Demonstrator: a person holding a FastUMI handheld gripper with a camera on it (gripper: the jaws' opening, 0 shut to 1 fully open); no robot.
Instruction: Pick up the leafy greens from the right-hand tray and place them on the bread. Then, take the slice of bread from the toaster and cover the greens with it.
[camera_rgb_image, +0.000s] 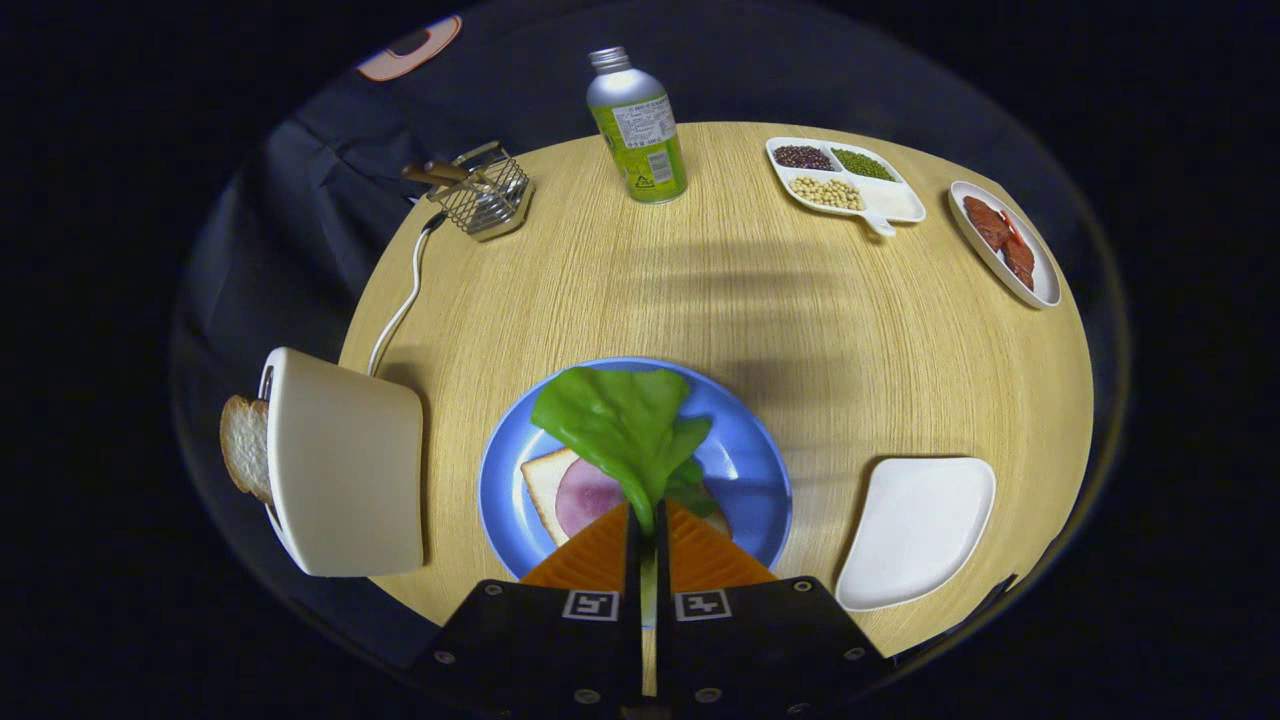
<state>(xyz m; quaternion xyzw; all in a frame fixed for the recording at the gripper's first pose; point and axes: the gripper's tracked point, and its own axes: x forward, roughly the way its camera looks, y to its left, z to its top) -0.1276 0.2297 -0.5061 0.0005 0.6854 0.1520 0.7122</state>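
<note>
While lettuce leaf (625, 425) hides most of ham-topped bread (560, 490) on blue plate (745, 450), tool (647, 525) pinched tight on stem; toaster (345, 465) half-hides second slice (243, 445).

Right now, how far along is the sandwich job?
Done: the leafy greens are off the white tray. In hand: the gripper pinches their stem over the bread with ham on the blue plate, unreleased. Left: release them, then fetch the slice from the toaster and cover.

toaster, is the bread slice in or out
In: the bread slice sticks up from the toaster slot, while the gripper is shut on the lettuce leaf.
</note>
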